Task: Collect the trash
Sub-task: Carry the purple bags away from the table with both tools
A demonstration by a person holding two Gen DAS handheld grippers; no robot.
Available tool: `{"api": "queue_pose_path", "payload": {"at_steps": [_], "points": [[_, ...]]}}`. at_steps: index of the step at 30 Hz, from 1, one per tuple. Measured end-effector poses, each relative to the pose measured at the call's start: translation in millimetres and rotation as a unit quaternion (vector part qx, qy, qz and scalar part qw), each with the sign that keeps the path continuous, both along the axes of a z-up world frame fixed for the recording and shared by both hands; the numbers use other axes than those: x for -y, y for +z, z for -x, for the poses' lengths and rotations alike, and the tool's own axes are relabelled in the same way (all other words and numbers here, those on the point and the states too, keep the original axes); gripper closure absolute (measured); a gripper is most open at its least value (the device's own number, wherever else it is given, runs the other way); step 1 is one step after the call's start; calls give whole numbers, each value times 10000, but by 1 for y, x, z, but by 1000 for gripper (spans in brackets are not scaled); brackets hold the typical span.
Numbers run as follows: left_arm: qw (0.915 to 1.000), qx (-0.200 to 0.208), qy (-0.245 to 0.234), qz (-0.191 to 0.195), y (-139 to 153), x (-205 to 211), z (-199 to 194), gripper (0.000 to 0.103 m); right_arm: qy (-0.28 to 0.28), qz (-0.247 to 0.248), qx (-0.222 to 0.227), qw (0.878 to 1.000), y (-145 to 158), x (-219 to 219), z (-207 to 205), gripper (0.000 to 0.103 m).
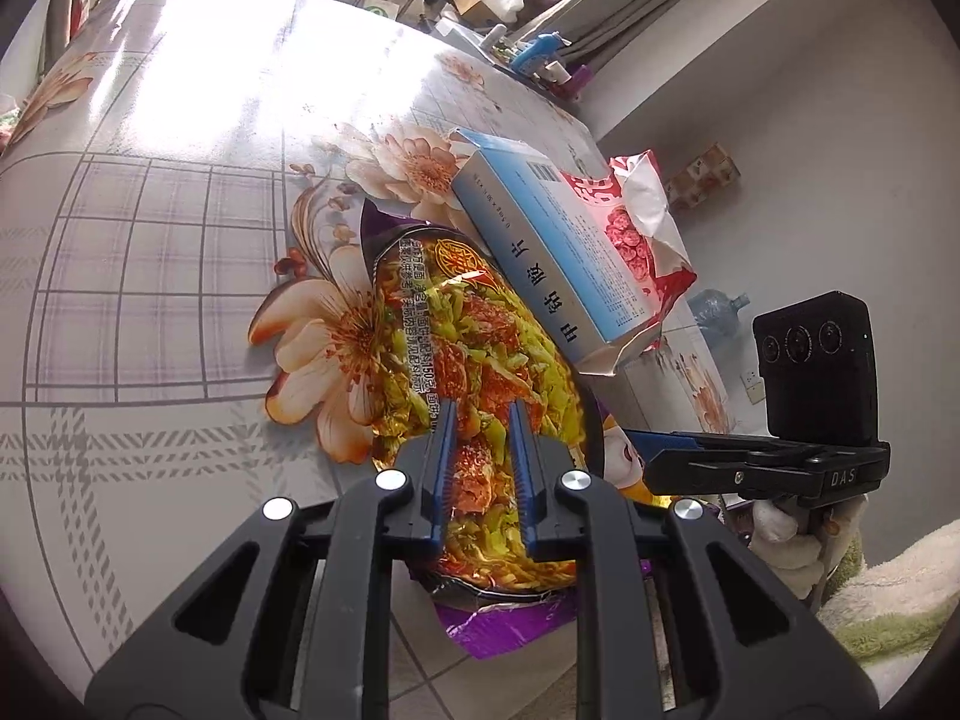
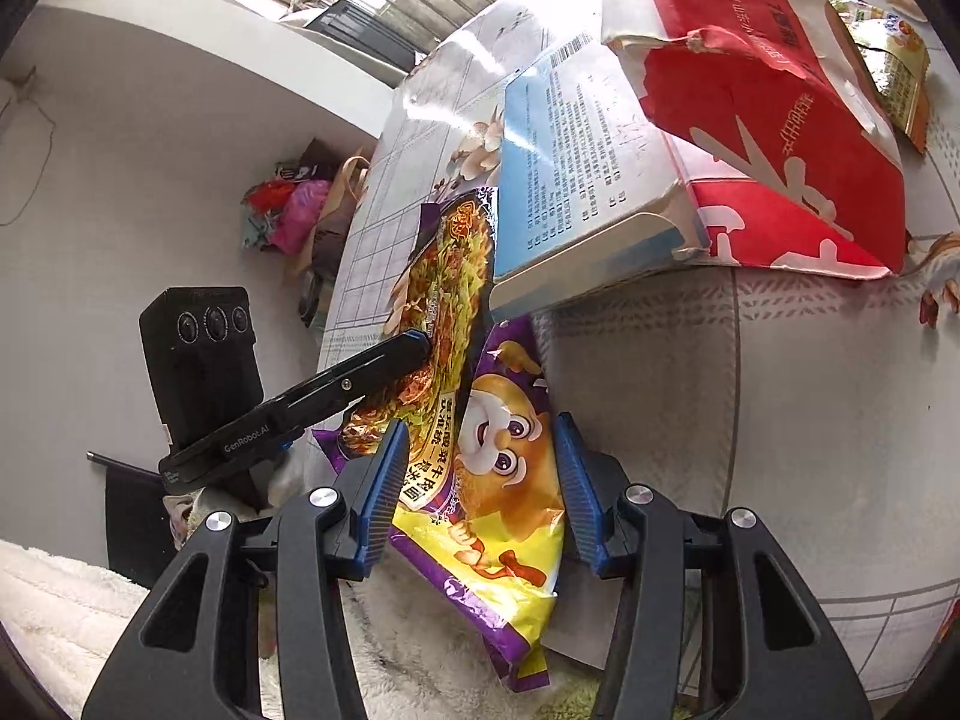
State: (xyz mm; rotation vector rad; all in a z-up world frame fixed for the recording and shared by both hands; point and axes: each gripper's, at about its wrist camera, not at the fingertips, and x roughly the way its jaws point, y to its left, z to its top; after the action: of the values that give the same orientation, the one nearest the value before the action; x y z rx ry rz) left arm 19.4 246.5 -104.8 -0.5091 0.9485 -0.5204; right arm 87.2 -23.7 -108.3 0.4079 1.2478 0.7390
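A purple and yellow noodle wrapper (image 1: 474, 324) (image 2: 498, 480) lies over the table's edge, its far end tucked under a blue and white carton (image 1: 540, 240) (image 2: 588, 168). The carton rests on a torn red bag (image 1: 642, 222) (image 2: 780, 138). My left gripper (image 1: 483, 420) (image 2: 414, 348) is narrow, shut on a crumpled fold of the wrapper. My right gripper (image 2: 477, 450) (image 1: 648, 450) is open, with the wrapper's hanging end between its blue pads; I cannot see them pressing on it.
The flowered tablecloth (image 1: 180, 240) (image 2: 750, 420) stretches wide to the left of the pile. A small gold packet (image 2: 894, 60) lies beyond the red bag. Bottles and clutter (image 1: 540, 60) crowd the table's far end. A water jug (image 1: 717, 312) and bags (image 2: 294, 210) sit on the floor.
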Motion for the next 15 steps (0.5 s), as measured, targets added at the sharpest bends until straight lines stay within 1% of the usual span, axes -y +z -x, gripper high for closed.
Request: {"api": "queue_pose_path", "payload": {"at_steps": [2, 5, 8, 9, 12, 13, 15], "points": [[10000, 41, 0, 13, -1, -2, 1, 86, 45, -96, -91, 9999, 0, -2, -2, 54], [10000, 87, 32, 37, 0, -5, 4, 86, 36, -777, -301, 9965, 0, 4, -4, 55], [9998, 61, 88, 158, -2, -9, 7, 87, 121, -1160, -409, 9923, 2, 4, -5, 57], [9997, 34, 115, 232, -3, -11, 7, 87, 167, -1145, -438, 9923, 2, 1, -5, 57], [9988, -51, 170, 452, -7, -18, 7, 88, 201, -674, -501, 9963, -7, -15, -6, 58], [9987, -58, 186, 466, -8, -19, 7, 89, 203, -693, -539, 9959, -10, -17, -7, 60], [9987, -53, 201, 474, -9, -20, 8, 91, 244, -1024, -618, 9925, -11, -21, -7, 62]]}}
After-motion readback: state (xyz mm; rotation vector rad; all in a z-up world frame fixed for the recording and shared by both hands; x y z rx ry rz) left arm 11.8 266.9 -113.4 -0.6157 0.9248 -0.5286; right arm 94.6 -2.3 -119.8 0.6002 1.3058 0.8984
